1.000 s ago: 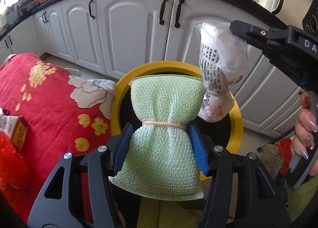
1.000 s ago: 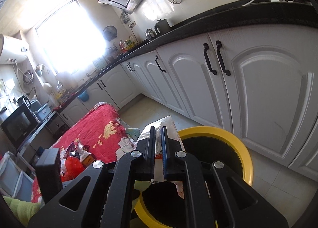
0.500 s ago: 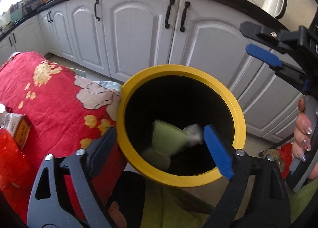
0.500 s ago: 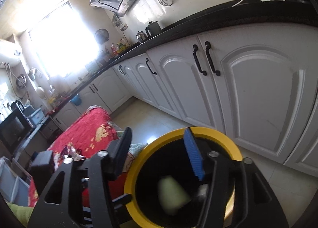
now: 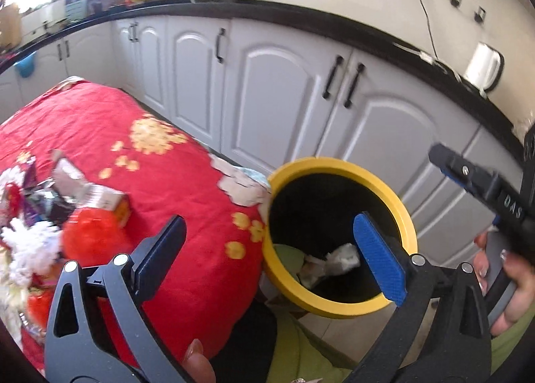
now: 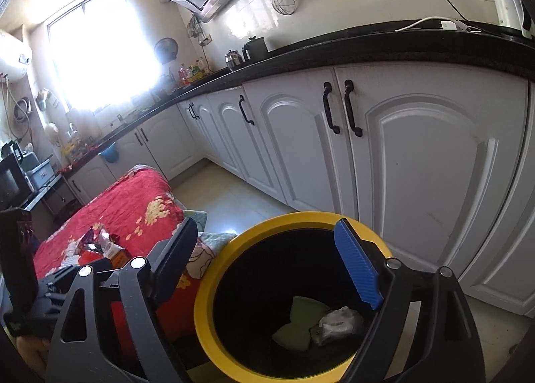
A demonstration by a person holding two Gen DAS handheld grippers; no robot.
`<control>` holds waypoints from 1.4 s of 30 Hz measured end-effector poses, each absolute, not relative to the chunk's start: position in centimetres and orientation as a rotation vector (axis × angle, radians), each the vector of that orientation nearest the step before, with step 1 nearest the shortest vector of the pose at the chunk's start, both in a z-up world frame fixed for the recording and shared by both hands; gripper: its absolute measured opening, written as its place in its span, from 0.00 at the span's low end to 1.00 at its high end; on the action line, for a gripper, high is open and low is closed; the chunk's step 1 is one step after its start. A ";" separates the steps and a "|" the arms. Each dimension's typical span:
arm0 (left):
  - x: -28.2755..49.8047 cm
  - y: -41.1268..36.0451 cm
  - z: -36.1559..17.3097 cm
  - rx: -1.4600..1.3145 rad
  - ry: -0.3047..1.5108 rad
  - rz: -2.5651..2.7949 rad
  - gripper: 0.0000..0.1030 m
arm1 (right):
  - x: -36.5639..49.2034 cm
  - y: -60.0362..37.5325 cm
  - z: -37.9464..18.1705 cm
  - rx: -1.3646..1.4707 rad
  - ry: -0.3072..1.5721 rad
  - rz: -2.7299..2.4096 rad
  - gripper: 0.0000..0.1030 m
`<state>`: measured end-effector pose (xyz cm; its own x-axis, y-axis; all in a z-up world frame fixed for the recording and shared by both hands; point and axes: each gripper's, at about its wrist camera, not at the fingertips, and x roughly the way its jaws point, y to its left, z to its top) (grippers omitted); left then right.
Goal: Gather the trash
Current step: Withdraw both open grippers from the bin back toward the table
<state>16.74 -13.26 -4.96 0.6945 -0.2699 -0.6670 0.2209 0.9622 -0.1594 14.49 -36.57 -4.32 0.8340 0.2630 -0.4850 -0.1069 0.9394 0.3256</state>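
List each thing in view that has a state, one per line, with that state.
left gripper: open, nothing between the jaws, which have just been opening
right gripper: open, empty, jaws just been opening
yellow bin: no lid, upright
green mesh pouch: lying in the bin
white wrapper: crumpled, in the bin beside the pouch
trash pile: on the red cloth, uncollected
cabinet doors: closed
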 end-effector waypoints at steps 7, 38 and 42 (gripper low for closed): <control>16.0 -9.9 -2.9 -0.125 0.701 -0.211 0.89 | 13.8 -34.7 -3.1 0.275 0.532 0.240 0.82; 13.1 0.6 0.3 -0.250 0.593 -0.034 0.89 | 11.6 -22.6 0.4 0.132 0.512 0.497 0.88; 12.9 2.1 0.2 -0.261 0.592 -0.004 0.89 | 11.4 -20.9 0.4 0.114 0.520 0.528 0.88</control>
